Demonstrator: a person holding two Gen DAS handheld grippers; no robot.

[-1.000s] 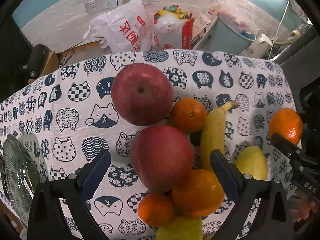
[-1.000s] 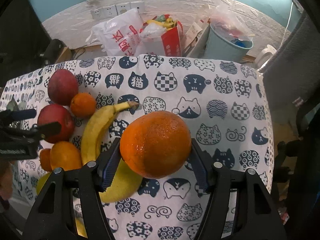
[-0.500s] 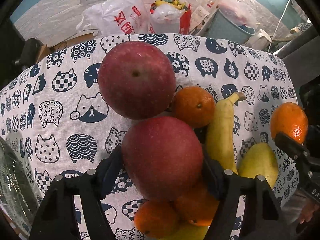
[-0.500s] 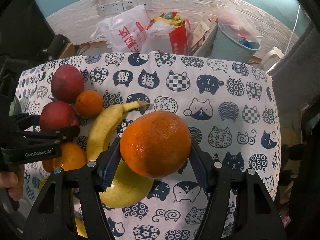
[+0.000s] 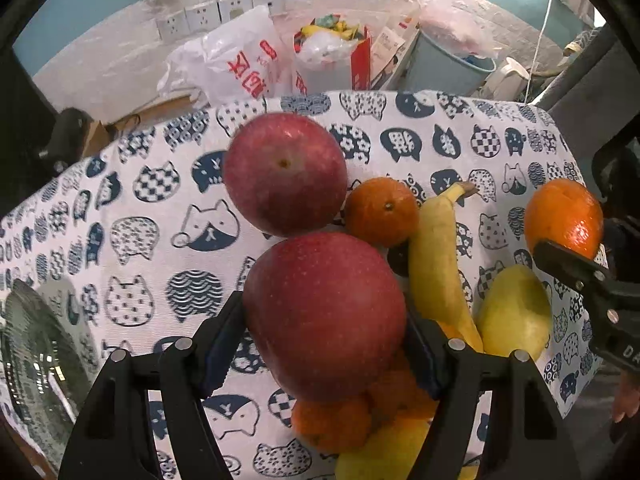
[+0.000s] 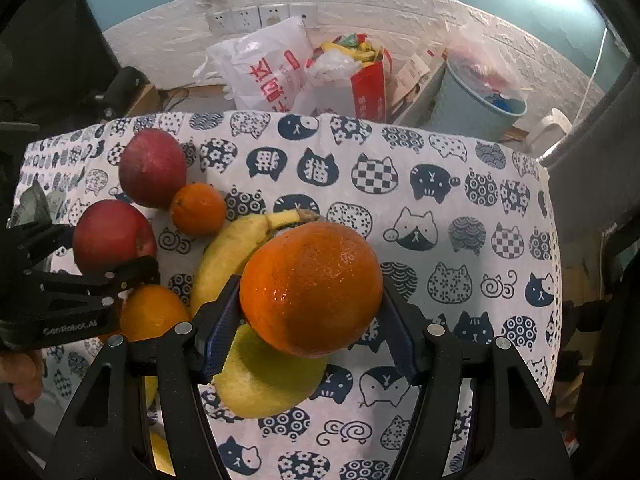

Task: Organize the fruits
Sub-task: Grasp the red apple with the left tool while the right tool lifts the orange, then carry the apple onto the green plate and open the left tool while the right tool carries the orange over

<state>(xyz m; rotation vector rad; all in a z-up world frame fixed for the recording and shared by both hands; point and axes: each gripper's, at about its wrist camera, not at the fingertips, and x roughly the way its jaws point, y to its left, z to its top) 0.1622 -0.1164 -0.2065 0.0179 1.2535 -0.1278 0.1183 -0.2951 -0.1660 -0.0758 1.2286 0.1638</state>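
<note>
— Red apple point(image 5: 324, 316) in the left wrist view, clamped between the left gripper point(image 5: 326, 344) pads, jaws just closed onto it. Second apple point(image 5: 285, 174) right behind, touching.

— Beside them?

— Small orange point(image 5: 381, 211), banana point(image 5: 438, 264), pear point(image 5: 514, 314), all on the cat-print cloth point(image 5: 132, 240).

— Right wrist view?

— Big orange point(image 6: 311, 288) gripped firmly in the right gripper point(image 6: 312, 320), above the banana point(image 6: 236, 248) and pear point(image 6: 272, 384). Both apples at the left.
</note>
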